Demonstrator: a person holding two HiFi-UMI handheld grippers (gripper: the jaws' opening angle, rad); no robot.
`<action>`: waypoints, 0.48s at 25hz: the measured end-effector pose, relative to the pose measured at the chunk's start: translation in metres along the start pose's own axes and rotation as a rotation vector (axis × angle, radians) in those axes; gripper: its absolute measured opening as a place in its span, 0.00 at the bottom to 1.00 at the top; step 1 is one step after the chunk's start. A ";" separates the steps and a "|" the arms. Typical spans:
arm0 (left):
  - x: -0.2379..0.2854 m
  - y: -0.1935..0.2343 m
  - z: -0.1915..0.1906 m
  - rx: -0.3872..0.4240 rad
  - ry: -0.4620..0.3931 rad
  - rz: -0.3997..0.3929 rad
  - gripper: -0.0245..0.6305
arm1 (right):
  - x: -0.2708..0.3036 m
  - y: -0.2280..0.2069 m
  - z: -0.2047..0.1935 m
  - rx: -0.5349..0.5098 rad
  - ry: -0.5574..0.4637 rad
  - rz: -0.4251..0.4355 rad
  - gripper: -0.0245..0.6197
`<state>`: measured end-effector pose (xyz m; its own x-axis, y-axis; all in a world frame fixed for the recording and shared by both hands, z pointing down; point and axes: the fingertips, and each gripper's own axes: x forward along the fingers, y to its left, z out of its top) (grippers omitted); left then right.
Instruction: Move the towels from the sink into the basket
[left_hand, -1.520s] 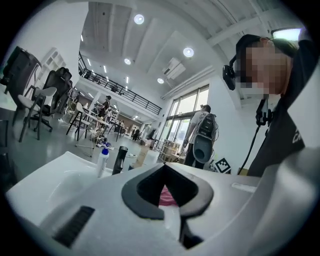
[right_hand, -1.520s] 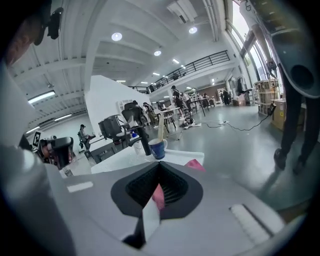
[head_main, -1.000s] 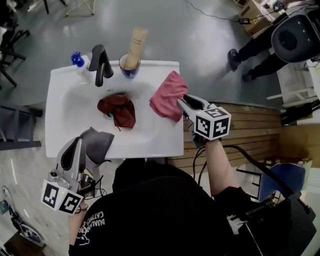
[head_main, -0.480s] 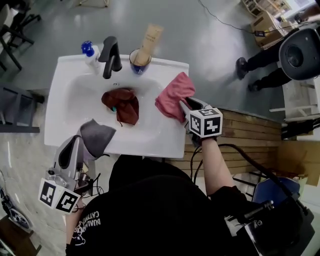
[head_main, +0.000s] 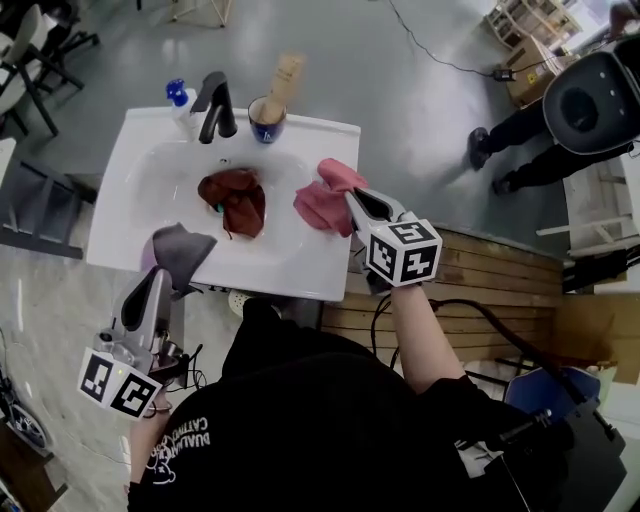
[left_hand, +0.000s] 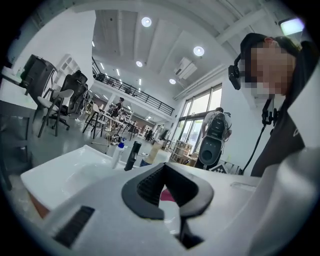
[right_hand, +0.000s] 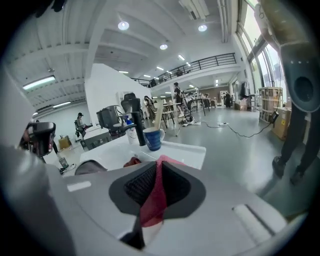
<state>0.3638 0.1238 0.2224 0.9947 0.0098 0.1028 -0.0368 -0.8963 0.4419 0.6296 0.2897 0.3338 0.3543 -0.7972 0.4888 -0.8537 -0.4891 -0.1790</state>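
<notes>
The sink (head_main: 125, 190) is white and the faucet (head_main: 213, 103) black. The pink towel (head_main: 325, 200), dark red towel (head_main: 232, 198) and grey towel (head_main: 180, 252) are plain.

At the far side we see a black faucet (head_main: 214, 106), with a blue-capped bottle (head_main: 180, 101) just left of it and a blue cup (head_main: 265, 123) holding a beige tube (head_main: 285, 77) just right. Wooden slats (head_main: 500, 290) lie at the right. Farther off, a person's dark shoes (head_main: 481, 148) stand on the grey floor (head_main: 400, 100).

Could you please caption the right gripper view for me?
Right gripper, its jaws just closing, pinches a pink towel by the sink.
</notes>
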 end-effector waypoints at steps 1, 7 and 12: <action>-0.003 -0.007 -0.001 -0.002 -0.013 -0.002 0.04 | -0.007 0.005 0.005 0.001 -0.021 0.022 0.10; -0.032 -0.037 0.001 0.026 -0.105 0.056 0.04 | -0.062 0.050 0.050 0.084 -0.139 0.225 0.09; -0.074 -0.052 0.003 0.059 -0.142 0.135 0.04 | -0.104 0.115 0.091 -0.010 -0.228 0.441 0.09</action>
<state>0.2929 0.1685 0.1887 0.9849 -0.1710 0.0288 -0.1690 -0.9098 0.3790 0.5293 0.2842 0.1848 0.0320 -0.9851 0.1691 -0.9444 -0.0852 -0.3177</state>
